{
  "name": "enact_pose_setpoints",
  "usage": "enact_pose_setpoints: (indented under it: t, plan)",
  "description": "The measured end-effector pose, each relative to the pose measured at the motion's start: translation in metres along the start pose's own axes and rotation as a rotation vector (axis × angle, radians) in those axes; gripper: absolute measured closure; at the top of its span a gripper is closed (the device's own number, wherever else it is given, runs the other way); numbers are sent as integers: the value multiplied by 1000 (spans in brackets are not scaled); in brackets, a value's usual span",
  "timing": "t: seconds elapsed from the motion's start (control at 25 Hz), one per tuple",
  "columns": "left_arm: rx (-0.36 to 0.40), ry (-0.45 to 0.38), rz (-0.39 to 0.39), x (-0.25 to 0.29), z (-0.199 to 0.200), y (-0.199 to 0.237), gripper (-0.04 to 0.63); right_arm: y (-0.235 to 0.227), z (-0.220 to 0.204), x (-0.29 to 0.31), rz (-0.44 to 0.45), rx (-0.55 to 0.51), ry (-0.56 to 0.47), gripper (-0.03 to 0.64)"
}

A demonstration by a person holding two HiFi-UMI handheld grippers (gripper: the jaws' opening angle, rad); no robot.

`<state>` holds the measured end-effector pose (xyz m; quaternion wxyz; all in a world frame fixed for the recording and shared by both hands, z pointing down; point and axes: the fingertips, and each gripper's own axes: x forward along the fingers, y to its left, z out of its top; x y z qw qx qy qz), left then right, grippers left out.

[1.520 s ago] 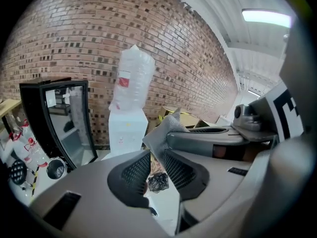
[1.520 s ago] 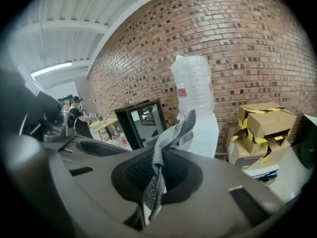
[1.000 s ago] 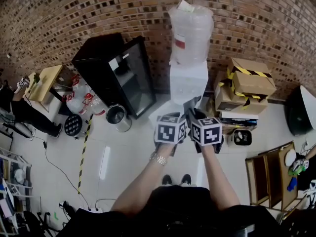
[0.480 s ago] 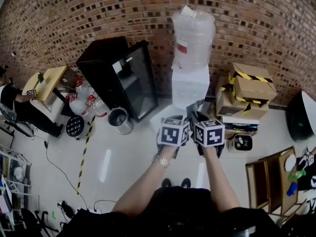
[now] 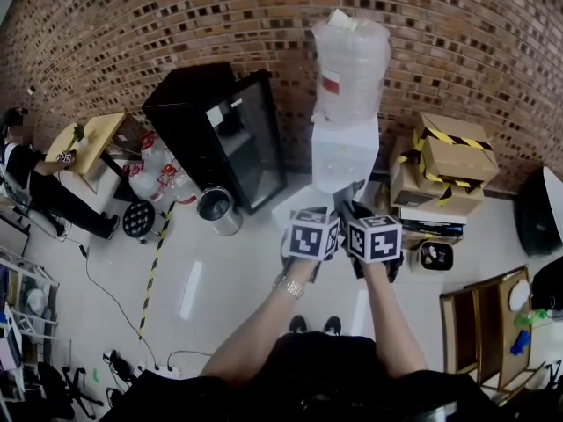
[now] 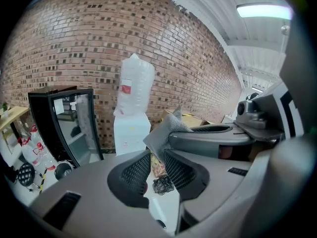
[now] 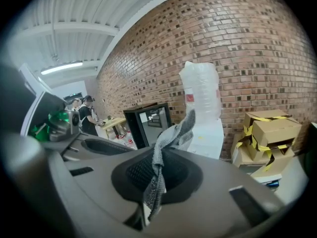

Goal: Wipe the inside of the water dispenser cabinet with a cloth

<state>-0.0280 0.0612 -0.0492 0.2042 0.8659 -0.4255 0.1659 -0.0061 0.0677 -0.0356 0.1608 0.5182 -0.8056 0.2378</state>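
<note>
In front of the dispenser [image 5: 345,155], both grippers up side by side

My right gripper [image 7: 157,175] is clamped on the grey cloth [image 7: 173,133], which sticks up out of the jaws, well short of the dispenser. The left gripper [image 6: 156,163] has its jaws a bit apart with nothing in them. The dispenser stands against the brick wall [image 5: 176,33], between a black fridge [image 5: 220,139] and some boxes [image 5: 444,170].
</note>
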Motion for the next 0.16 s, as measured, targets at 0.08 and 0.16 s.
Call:
enact_pose_setpoints:
  t: [0.08, 0.16]
  plan:
    - [5, 4, 8, 1, 0, 2, 506, 0, 0, 1, 4, -2, 0, 604]
    - [14, 0, 5, 2, 3, 1, 506, -2, 1, 2, 2, -4, -1, 604]
